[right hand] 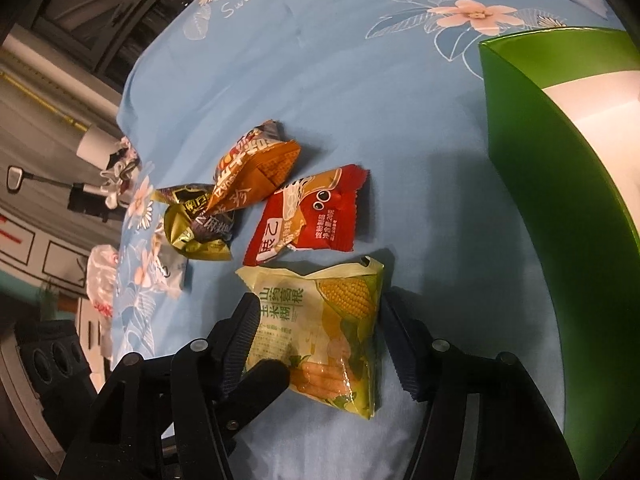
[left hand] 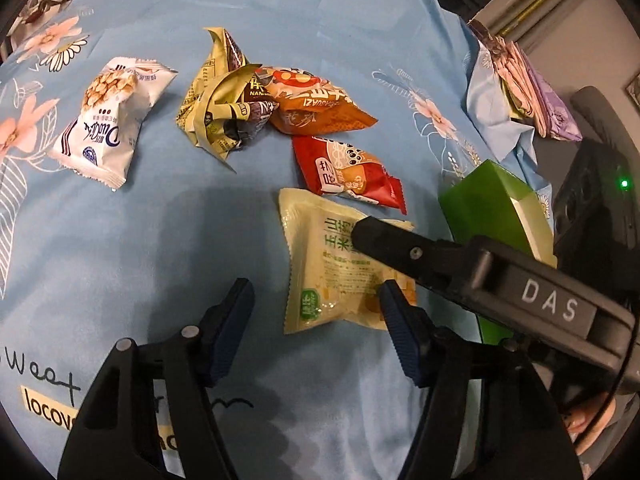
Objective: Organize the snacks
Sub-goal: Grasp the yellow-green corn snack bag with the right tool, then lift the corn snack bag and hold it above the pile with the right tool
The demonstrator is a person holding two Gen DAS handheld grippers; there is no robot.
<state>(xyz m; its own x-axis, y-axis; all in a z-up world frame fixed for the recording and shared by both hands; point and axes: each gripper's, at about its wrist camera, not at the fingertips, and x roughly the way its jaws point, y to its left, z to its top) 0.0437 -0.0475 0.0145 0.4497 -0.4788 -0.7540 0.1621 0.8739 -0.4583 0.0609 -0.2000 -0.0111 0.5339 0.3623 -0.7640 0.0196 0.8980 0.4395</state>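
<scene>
Across a light blue flowered sheet [left hand: 120, 260], a loose scatter of snack packets; at its right side, well clear of them, an open green cardboard box [right hand: 540, 160], likely the place to fill. Nearest the box, lying flat just below a red wrapper [right hand: 308, 216]: the pale yellow corn-printed plastic packet [right hand: 320, 320], evidently the piece in hand. Best to pinch it squarely across both side edges, then lift straight, so the slick film does not slide out. Right tongs [right hand: 320, 308] angled steeply down, about half open, astride the packet with pads at its edges; impossible to tell whether pressing yet. Left tongs [left hand: 315, 286] likewise pitched down, half open, gripping nothing, one finger over the packet's corner, the other above bare sheet.
</scene>
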